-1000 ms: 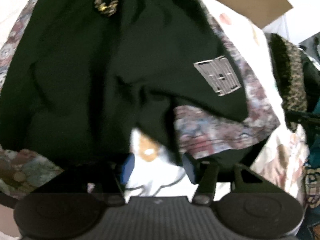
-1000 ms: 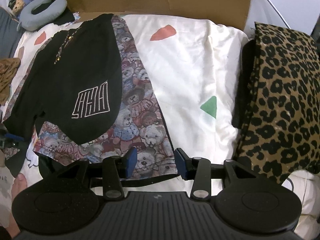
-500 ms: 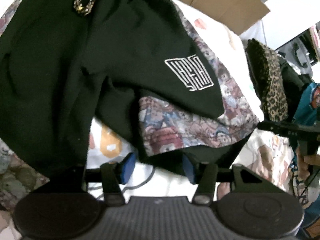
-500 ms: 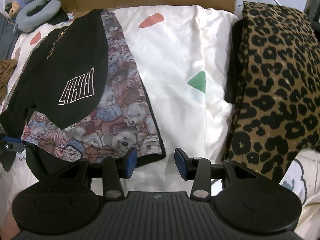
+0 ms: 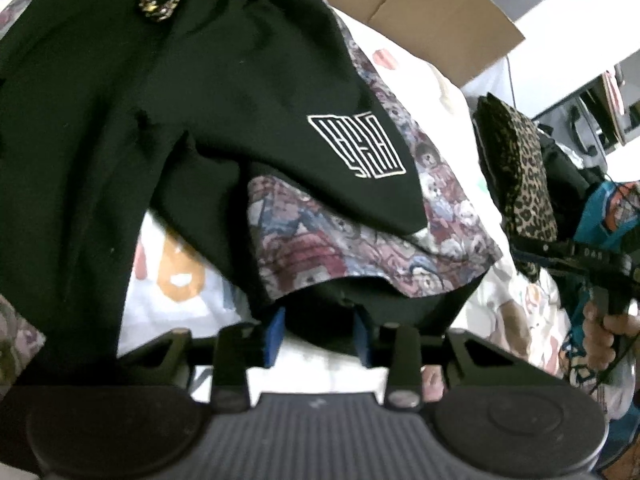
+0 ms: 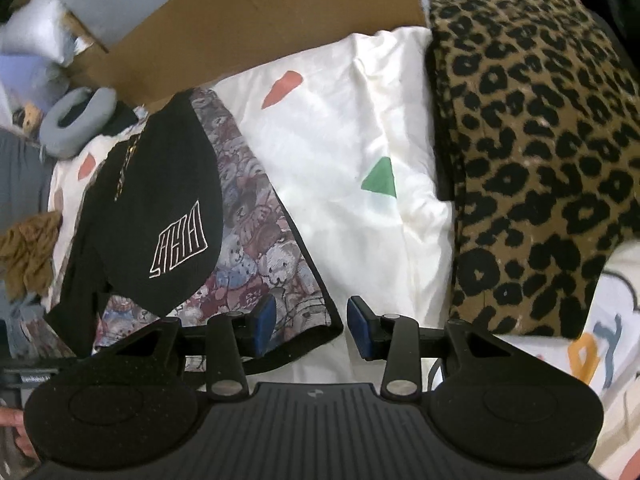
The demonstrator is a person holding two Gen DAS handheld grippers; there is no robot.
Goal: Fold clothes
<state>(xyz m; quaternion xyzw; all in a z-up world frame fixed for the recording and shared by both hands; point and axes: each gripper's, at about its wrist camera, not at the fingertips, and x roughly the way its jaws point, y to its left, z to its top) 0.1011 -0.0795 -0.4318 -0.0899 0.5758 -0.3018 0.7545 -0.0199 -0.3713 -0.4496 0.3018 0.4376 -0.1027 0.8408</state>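
You are working over a bed spread with a cream sheet printed with coloured shapes [image 6: 352, 128], a brown cardboard panel [image 6: 248, 20] propped behind it and a folded leopard-print cloth [image 6: 532, 160] lying at its right side. The black drawstring shorts with a white line logo [image 5: 192, 92] lie flat near the left of the sheet, on top of a teddy-bear-print garment with a dark hem [image 6: 256, 248] whose lower edge sticks out beneath them.

Both pieces look like light, soft fabric: they will sag, drag and bunch if you lift from one point, and the top piece will likely slide on the printed one. Take hold at the hem corners, one gripper on each, so the edge stays straight as you carry it over.

Your left gripper [image 5: 318, 334] has its blue pads apart with the dark hem lying between them; no pinch shows yet. Your right gripper [image 6: 312, 326] stands with fingers apart, the printed garment's right hem corner just inside the gap, not clamped.

Compared with a second ago, the left view sits closer to the dark hem, which then lay off to the right of the gap, and the left jaws have just been closing around it. The right view has tilted, and the hem corner now sits between the pads rather than only at the left one.
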